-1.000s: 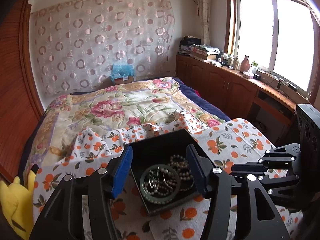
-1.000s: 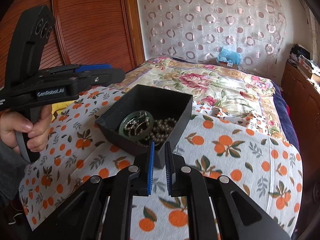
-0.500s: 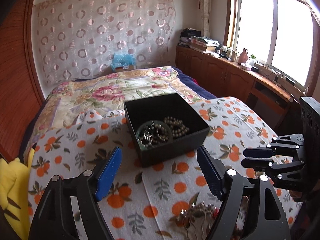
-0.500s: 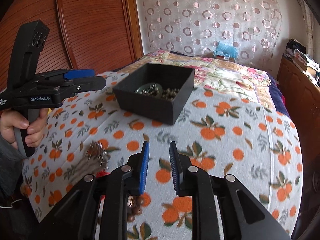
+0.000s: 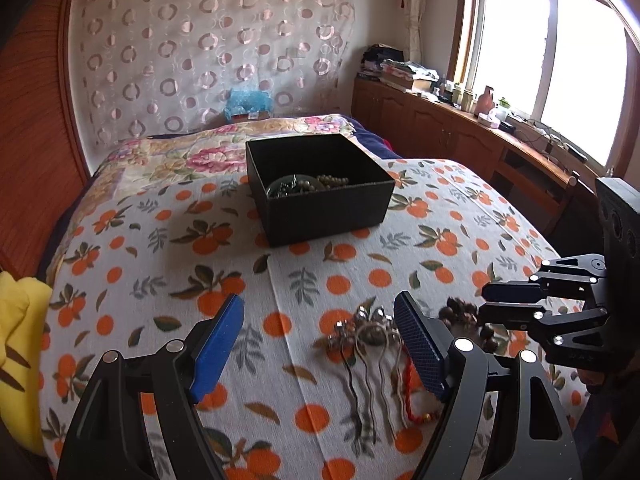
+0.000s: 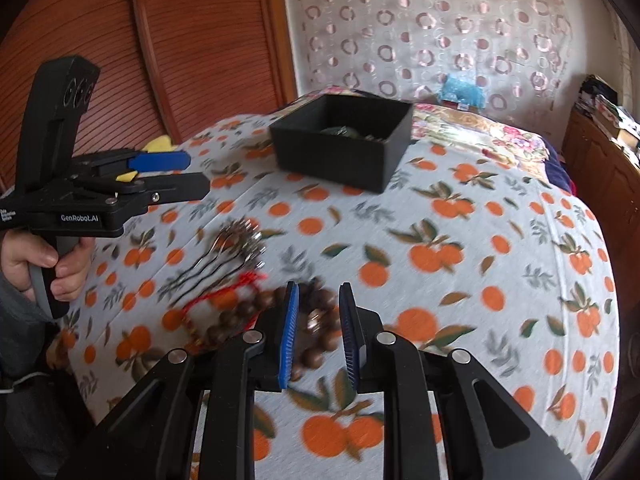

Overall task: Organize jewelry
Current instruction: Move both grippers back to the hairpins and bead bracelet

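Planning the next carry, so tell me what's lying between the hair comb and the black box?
Only bare orange-print cloth lies between the hair comb and the black box, clearest in the left wrist view.

Only readable text is "GenRobot.AI" in white on the side of the left tool (image 6: 182, 178); tiny print beside it is too small to read.

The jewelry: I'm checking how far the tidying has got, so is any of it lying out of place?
Yes. A silver hair comb, a red cord bracelet and a brown bead bracelet lie loose in a huddle on the orange-print cloth, outside the black box, which already holds a green bangle and beads.
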The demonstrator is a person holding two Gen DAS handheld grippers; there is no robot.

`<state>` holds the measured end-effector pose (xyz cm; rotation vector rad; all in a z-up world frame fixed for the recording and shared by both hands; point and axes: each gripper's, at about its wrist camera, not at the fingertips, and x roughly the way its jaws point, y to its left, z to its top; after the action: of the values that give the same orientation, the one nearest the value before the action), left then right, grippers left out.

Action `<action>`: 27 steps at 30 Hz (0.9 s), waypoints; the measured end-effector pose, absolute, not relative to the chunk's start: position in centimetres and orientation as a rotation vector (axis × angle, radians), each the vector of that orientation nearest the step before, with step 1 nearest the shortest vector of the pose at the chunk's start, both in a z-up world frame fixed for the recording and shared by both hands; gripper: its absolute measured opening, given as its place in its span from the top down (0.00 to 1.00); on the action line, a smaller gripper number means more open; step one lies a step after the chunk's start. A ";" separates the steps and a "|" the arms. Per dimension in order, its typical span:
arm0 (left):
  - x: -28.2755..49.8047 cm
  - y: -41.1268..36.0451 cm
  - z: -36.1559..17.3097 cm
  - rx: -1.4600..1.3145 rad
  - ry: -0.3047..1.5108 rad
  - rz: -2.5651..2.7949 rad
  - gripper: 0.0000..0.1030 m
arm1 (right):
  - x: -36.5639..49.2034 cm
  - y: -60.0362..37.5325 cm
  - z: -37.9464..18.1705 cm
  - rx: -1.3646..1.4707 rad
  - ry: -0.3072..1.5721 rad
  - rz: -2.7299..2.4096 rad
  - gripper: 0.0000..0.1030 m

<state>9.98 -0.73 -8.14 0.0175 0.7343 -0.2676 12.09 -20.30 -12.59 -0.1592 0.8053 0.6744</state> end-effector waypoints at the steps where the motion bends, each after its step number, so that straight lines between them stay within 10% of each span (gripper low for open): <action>1: 9.6 -0.7 -8.2 0.016 0.736 -0.267 0.28 | 11.9 -20.0 -12.8 -0.175 0.808 0.670 0.78; 27: 7.4 -1.7 -9.5 0.012 0.765 -0.286 0.28 | 10.8 -21.2 -11.3 -0.173 0.755 0.627 0.95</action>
<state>7.37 -1.68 -9.54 0.0116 0.7648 -0.2857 10.78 -21.18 -11.34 -0.1729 0.7551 0.6275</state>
